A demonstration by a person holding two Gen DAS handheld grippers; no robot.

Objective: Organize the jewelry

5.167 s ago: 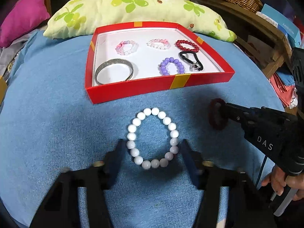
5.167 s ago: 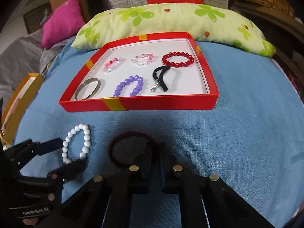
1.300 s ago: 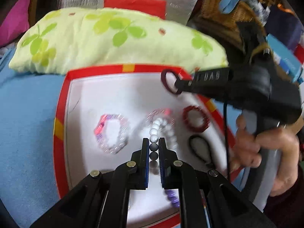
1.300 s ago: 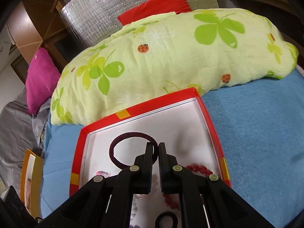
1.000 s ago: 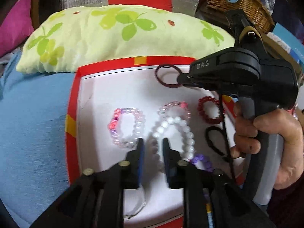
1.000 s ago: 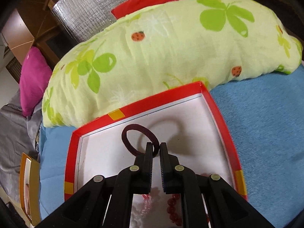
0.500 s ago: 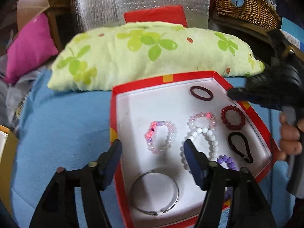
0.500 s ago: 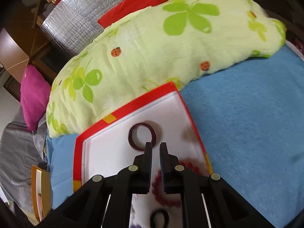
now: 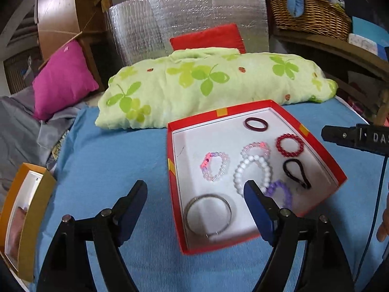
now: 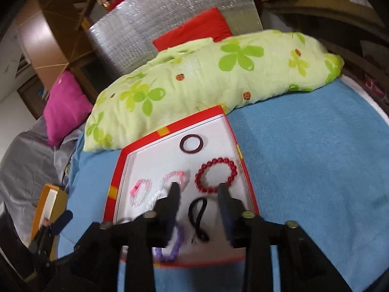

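Observation:
A red box (image 9: 313, 146) (image 10: 245, 170) with a white floor lies on the blue cloth and holds several bracelets. The white bead bracelet (image 9: 252, 170) lies in its middle, and the dark maroon hair band (image 9: 255, 124) (image 10: 192, 144) lies at the far end. A red bead bracelet (image 9: 289, 145) (image 10: 216, 175), a black loop (image 9: 295, 172) (image 10: 198, 209) and a silver bangle (image 9: 207, 215) also rest inside. My left gripper (image 9: 194, 189) hangs above the box's near left edge, jaws opening, nothing between them. My right gripper (image 10: 198, 188) hovers over the box, jaws opening and empty.
A green clover-print pillow (image 9: 206, 82) lies just behind the box. A pink cushion (image 9: 63, 77) and an orange-rimmed box (image 9: 26, 209) sit at the left. A wicker basket (image 9: 311, 14) stands on a shelf at the back right.
Both grippers let go of their pieces and drew back and up from the box. The white bracelet and the maroon band now lie in the box, and both pairs of jaws have spread.

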